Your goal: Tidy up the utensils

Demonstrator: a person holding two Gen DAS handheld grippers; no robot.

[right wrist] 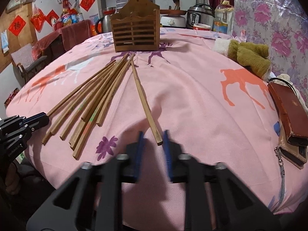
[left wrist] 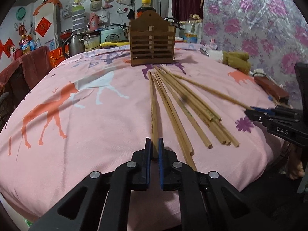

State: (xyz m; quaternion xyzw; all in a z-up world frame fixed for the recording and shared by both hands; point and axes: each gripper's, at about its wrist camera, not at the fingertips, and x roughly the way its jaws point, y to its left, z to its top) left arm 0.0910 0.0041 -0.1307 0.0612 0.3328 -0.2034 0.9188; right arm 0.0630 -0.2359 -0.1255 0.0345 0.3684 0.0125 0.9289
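Observation:
Several wooden chopsticks (left wrist: 192, 105) lie fanned on the pink horse-print tablecloth (left wrist: 86, 115), tips toward a slatted wooden utensil holder (left wrist: 153, 44) standing upright at the back. My left gripper (left wrist: 154, 140) is shut on the near end of the leftmost chopstick (left wrist: 153, 105); the right wrist view shows it (right wrist: 45, 118) at the fan's left edge. My right gripper (right wrist: 154, 132) is blurred, with the end of a lone chopstick (right wrist: 143, 100) against its right pad. In the left wrist view its (left wrist: 247, 111) fingers look pinched together on that stick's end.
A brown-green plush item (right wrist: 250, 55) and a red-brown case (right wrist: 286, 111) on a wallet with a keychain lie at the table's right side. Pots, a kettle, bottles and a rice cooker (right wrist: 200, 16) crowd the far edge behind the holder (right wrist: 136, 34).

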